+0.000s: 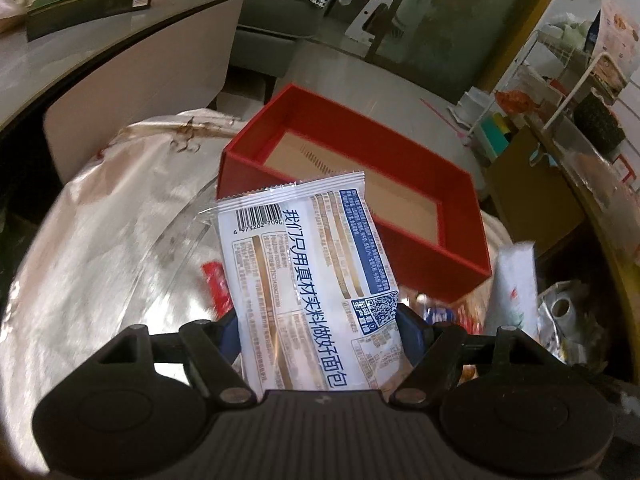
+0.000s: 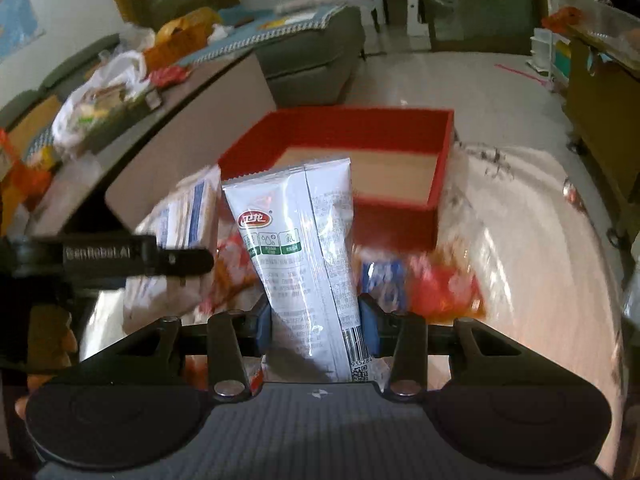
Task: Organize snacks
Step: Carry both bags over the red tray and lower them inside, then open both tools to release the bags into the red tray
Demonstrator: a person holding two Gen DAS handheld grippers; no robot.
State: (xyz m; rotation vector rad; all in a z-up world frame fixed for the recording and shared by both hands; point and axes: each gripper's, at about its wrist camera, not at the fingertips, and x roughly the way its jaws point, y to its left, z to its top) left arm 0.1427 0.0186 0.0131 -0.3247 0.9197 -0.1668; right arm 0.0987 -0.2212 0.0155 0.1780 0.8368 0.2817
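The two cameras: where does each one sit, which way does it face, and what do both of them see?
Left wrist: sits on the left gripper, looks down along its fingers at the bread packet it holds, red box beyond.
Right wrist: sits on the right gripper, looks down at its held white packet; the left gripper shows at left.
Shared: red box, table.

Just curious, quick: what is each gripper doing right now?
Left gripper: shut on a bread packet.
Right gripper: shut on a white snack packet.
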